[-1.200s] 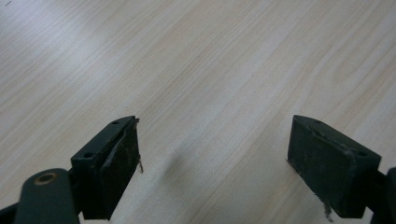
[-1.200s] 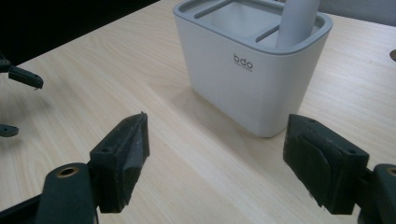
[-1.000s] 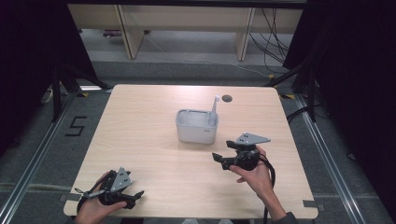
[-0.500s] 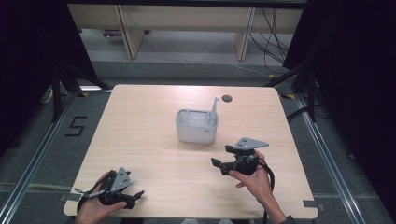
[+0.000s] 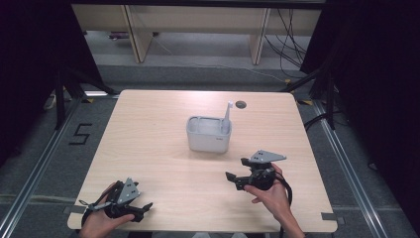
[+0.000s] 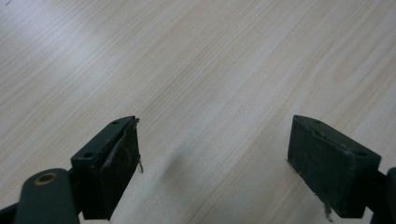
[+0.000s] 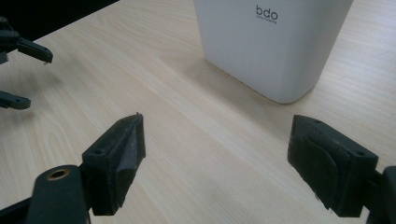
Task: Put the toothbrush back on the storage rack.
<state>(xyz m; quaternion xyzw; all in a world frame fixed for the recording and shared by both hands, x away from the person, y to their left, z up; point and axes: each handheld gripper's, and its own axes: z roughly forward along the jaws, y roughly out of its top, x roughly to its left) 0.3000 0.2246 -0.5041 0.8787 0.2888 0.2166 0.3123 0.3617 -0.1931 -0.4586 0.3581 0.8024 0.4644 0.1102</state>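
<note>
White container (image 5: pixel 208 135) at surface (image 5: pixel 148 129) centre, white stick upright inside at 1 o'clock corner. Right gripper (image 5: pixel 236 172) at 5 o'clock of it, near, spread, just been widening (nothing between). Left gripper (image 5: pixel 143 209) at 7 o'clock, well apart, spread, empty.

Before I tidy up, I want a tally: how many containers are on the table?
1. A white container stands near the table's middle, ahead of the right gripper, with a white stick-like thing leaning in its far right corner. More may lie hidden inside.
</note>
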